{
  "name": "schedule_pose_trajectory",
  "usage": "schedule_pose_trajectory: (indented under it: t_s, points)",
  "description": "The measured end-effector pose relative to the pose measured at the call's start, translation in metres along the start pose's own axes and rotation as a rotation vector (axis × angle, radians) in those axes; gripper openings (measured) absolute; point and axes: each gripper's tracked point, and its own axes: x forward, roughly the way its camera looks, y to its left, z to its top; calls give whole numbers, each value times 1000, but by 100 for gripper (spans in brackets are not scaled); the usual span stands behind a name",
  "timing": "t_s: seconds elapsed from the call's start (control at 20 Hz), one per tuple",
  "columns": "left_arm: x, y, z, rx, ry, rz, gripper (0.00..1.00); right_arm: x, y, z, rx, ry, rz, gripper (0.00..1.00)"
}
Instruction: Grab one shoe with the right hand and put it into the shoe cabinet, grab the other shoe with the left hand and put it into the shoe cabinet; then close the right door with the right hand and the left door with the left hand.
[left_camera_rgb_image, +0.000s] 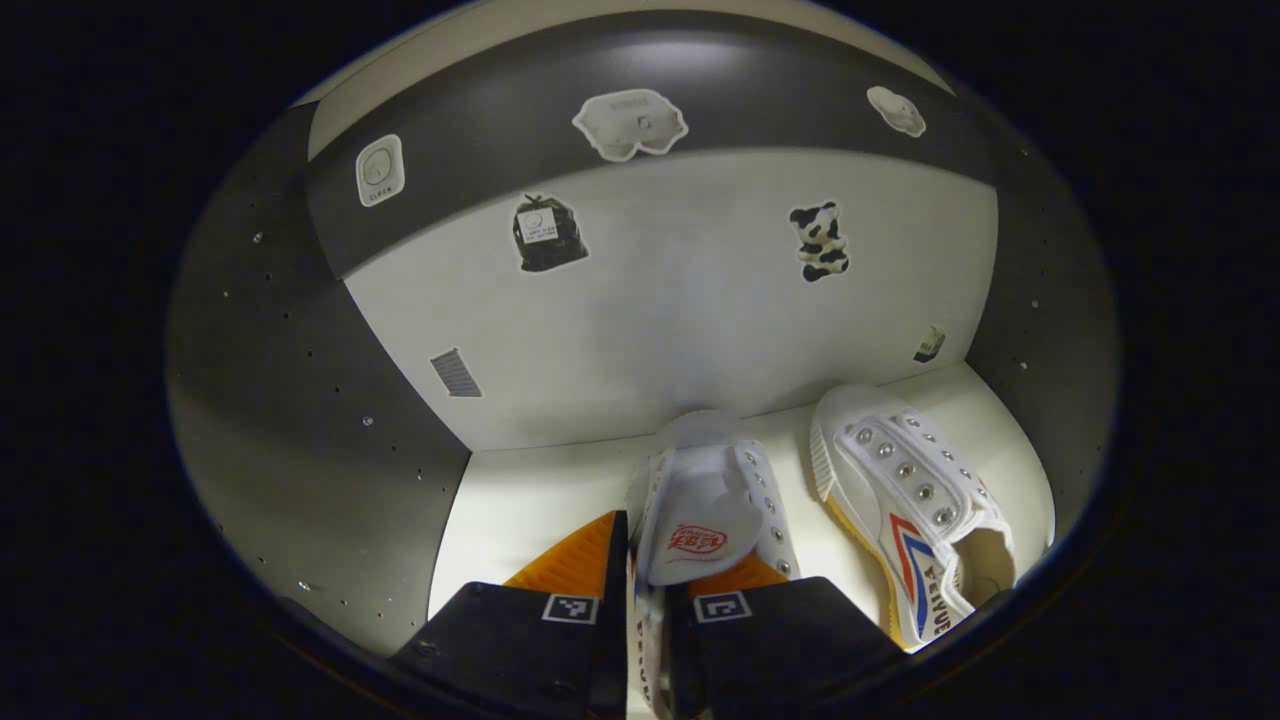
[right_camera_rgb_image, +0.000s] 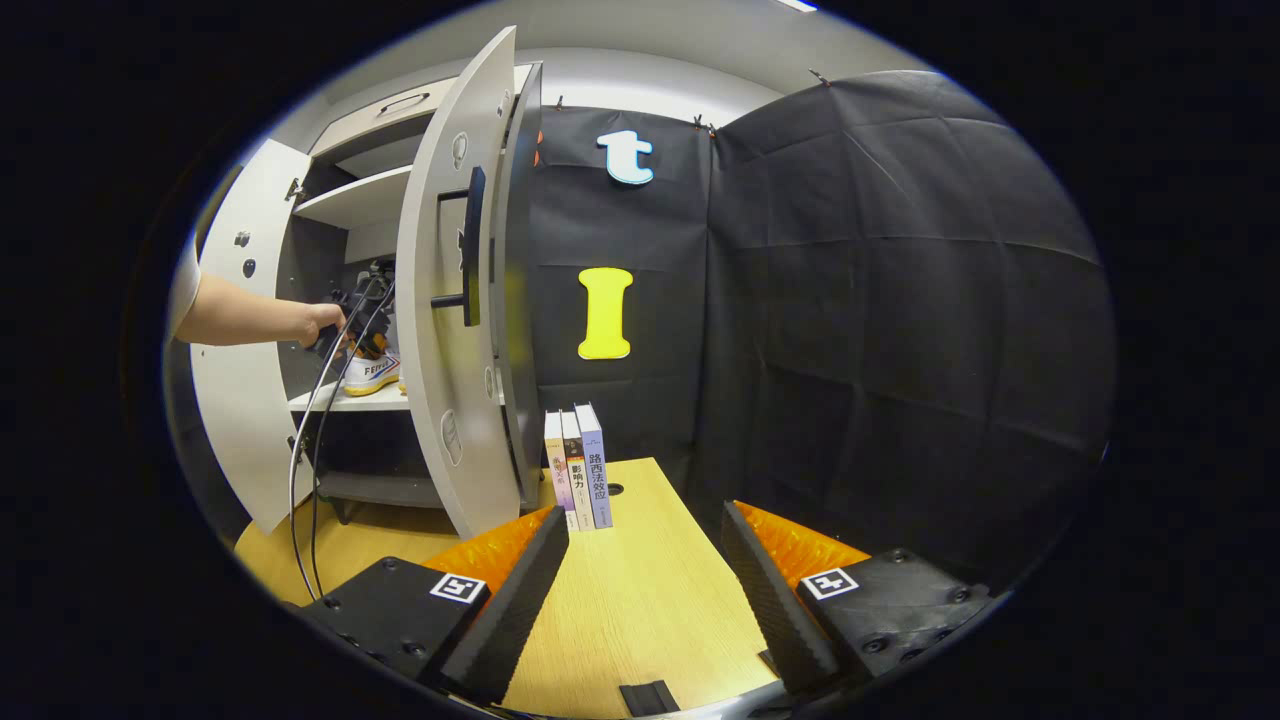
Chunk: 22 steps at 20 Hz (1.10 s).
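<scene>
We held one shoe (left_camera_rgb_image: 700, 520) pinched in our left gripper (left_camera_rgb_image: 645, 600) on the cabinet shelf (left_camera_rgb_image: 520, 500) beside the other shoe (left_camera_rgb_image: 915, 500), our right gripper (right_camera_rgb_image: 645, 600) gaping wide.

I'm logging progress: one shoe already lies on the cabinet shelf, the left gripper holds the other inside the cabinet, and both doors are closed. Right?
Not quite: the doors are open, not closed. The right gripper view shows the right door and left door swung wide. The rest holds: in the left gripper view one shoe lies on the shelf and the left gripper holds the other shoe.
</scene>
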Motion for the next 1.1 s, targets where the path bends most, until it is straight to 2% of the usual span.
schedule_pose_trajectory:
  t_s: [0.05,0.1,0.15,0.35,0.4,0.55,0.75,0.8,0.85,0.9,1.0,1.1]
  points:
    - [-8,1,2,-2,-10,1,22,3,2,3,-3,-5,15,99]
    - [-17,3,3,5,-24,3,36,6,4,7,-5,-15,29,98]
    - [-30,6,5,15,-49,7,42,8,6,12,-1,-26,44,98]
    - [-102,9,15,48,-197,-17,100,20,13,28,0,-62,105,98]
    - [-124,7,18,55,-247,-29,96,23,14,32,0,-66,118,98]
    - [-195,5,19,50,-389,-47,96,31,18,43,21,-64,159,98]
    - [-286,-5,-3,-10,-559,-65,96,45,20,72,41,-91,206,98]
    - [-303,-5,-15,-38,-580,-57,96,49,20,80,38,-100,214,98]
    - [-317,-5,-26,-67,-592,-51,100,53,20,88,37,-110,223,98]
    - [-325,-8,-40,-98,-608,-43,96,57,22,97,38,-123,232,98]
    - [-342,-9,-67,-99,-626,-26,100,65,25,112,49,-143,251,99]
    - [-351,-9,-103,-73,-614,11,96,74,28,126,73,-164,267,99]
